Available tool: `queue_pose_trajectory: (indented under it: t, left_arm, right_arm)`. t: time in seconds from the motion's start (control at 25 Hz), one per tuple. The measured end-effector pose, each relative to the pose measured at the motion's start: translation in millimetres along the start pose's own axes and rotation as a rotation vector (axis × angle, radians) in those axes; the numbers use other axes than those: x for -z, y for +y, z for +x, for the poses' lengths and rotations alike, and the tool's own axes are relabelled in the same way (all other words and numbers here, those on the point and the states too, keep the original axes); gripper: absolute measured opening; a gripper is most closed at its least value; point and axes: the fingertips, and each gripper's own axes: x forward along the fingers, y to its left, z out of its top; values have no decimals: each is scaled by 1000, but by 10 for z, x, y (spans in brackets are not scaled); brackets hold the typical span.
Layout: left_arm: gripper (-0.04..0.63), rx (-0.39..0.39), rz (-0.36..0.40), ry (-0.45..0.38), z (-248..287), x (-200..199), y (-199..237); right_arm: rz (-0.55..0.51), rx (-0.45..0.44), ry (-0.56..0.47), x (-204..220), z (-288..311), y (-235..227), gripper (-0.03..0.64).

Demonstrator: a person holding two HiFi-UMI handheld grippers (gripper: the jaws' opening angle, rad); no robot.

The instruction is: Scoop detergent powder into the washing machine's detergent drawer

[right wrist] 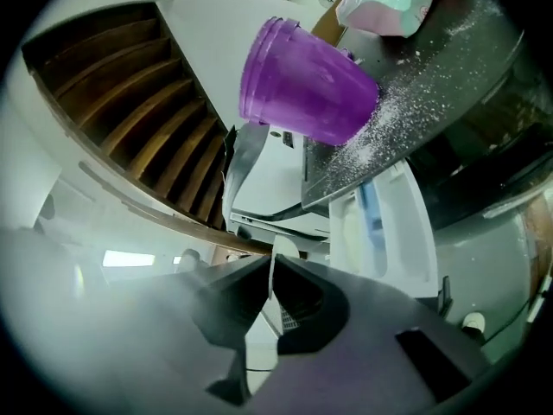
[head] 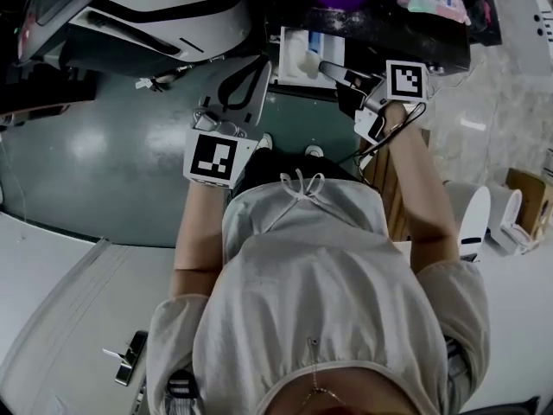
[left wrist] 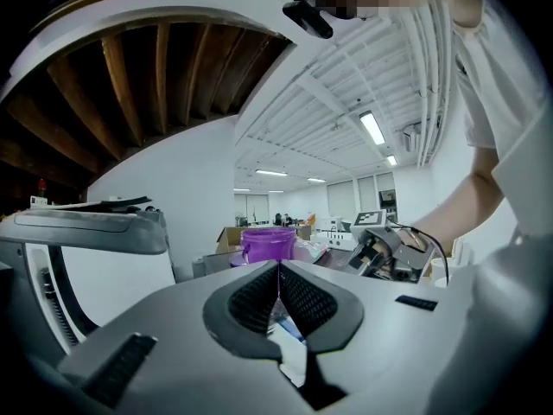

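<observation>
Right hand-held gripper was clamped on my thin white scoop, held by the open detergent drawer at 12 o'clock so powder would land inside; my left hand-held gripper hung closed and empty at 11 o'clock

White scoop in R gripper

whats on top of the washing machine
A purple cup, a pink-and-green bag and scattered white powder on its dark top. The cup's contents can't be made out.
</observation>
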Motion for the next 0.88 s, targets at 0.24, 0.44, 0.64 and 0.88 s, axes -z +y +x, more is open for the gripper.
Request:
queue_pose_trajectory:
  t: [0.24,0.44,0.64,0.88]
  left_arm:
    - [23,58,-21,-10,89,140,145]
    - [23,79,-37,0,121,293,236]
    - [23,100,-50,12,113,407,268]
    - [23,94,-56,30,108,497,333]
  right_arm:
    - [-139,124,27,7,259,-268,12]
    - [-232,219,65,11,447,-393,14]
    - [-431,372,130,14,544,-546,14]
    - [-771,560,270,111,663,-684,14]
